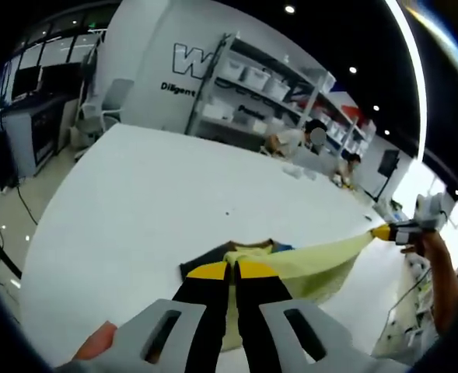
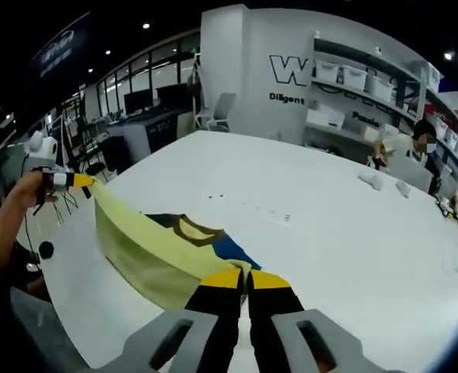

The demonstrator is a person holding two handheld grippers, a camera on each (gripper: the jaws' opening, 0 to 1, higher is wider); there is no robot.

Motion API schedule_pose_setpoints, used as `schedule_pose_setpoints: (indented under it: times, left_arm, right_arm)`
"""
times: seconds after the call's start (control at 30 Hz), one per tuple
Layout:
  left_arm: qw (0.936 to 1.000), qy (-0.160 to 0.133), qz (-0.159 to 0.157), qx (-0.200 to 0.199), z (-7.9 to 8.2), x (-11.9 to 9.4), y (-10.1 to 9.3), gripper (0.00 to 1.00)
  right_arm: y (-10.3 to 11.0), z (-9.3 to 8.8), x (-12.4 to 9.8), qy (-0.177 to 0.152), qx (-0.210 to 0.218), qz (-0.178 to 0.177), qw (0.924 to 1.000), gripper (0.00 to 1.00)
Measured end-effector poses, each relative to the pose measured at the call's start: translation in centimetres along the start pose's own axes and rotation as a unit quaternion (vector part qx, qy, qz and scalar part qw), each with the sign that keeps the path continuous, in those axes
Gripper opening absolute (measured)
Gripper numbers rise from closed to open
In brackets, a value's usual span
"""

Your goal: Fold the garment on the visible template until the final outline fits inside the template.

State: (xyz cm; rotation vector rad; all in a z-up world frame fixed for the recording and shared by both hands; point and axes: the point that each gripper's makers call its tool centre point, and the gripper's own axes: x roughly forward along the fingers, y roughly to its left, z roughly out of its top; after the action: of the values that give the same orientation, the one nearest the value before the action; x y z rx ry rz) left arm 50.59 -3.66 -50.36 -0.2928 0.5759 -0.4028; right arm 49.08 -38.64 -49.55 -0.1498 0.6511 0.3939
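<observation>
In the left gripper view, the left gripper (image 1: 230, 270) rose from the bottom edge with its yellow-tipped jaws pressed together on the near edge of the yellow garment (image 1: 314, 263). The garment was stretched taut and lifted above the white table (image 1: 135, 202), running to the right of that view to the right gripper (image 1: 386, 231), whose yellow tip pinched the far corner. The hand (image 1: 435, 249) holding that gripper appeared at the right margin. A dark panel with a blue area (image 1: 205, 264) showed beside the jaws at the cloth's lower edge; whether it was part of the garment or the template could not be told.

In the right gripper view, the right gripper (image 2: 246, 278) likewise had its jaws closed on the cloth's edge. The garment (image 2: 147, 252) spanned leftward to the left gripper (image 2: 79, 180), held by a hand (image 2: 30, 190), the jaws there clamped on the corner. A dark blue section with a curved neckline (image 2: 194, 229) lay exposed on the table (image 2: 330, 225) beyond the yellow fabric.

Shelving with white bins (image 2: 368, 101) stood against the back wall, and seated people (image 1: 302, 140) were visible at the table's far end.
</observation>
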Motion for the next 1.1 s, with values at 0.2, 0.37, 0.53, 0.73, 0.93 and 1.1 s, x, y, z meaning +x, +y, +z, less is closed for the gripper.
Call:
schedule_pose_setpoints:
  times: [0.2,0.37,0.53,0.73,0.93,1.1]
  left_arm:
    - [1.0,-0.002,0.003,-0.001,0.8,1.6,0.7,0.0]
    - [1.0,0.001,0.005,-0.005,1.0,2.7,1.2,0.0]
    - [0.9999,0.004,0.008,-0.007,0.9,3.8,1.7,0.0]
    - [0.9998,0.007,0.01,-0.012,0.7,5.1,2.2,0.0]
    - [0.9997,0.006,0.013,-0.018,0.7,6.5,2.9,0.0]
    - [0.9994,0.001,0.016,-0.029,0.6,7.9,3.5,0.0]
  right_arm:
    - [-0.7,0.9,1.7,0.001,0.0,0.001,1.0,0.0]
    - [-1.3,1.3,2.9,0.003,0.001,0.001,1.0,0.0]
    - [-1.8,1.3,4.2,0.005,-0.002,0.0,1.0,0.0]
    - [-2.3,1.2,5.6,0.006,0.002,0.0,1.0,0.0]
    - [-3.2,1.3,7.2,0.003,0.008,0.0,1.0,0.0]
    - [-3.7,1.2,8.5,-0.001,0.01,-0.001,0.9999,0.0]
